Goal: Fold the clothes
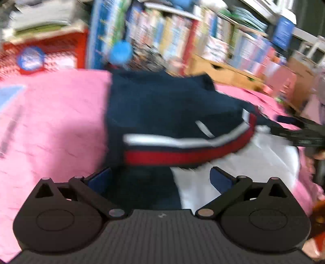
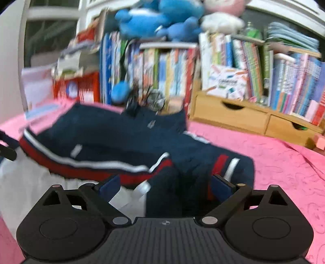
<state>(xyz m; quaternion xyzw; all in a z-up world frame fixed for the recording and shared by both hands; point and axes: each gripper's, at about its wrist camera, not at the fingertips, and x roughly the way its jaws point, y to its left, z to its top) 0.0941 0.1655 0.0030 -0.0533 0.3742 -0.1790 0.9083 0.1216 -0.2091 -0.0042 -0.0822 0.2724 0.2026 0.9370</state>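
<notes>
Motion blur smears the rows of colourful upright books [image 1: 203,34] in the left wrist view (titles unreadable). The small pale emblem [image 2: 151,124] on the navy-blue, red-and-white-striped fabric garment [image 2: 113,138] is too blurred to make out.

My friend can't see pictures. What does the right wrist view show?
A navy jacket with red and white stripes lies rumpled on a pink cover. The open right tool is just in front of it. Behind are books and blue plush toys.

Navy cloth garment [image 2: 126,138] with red and white woven stripes lay on a pink textured cloth cover [image 2: 274,162]; the drawer unit [image 2: 239,115] was pale, matt wood.
</notes>
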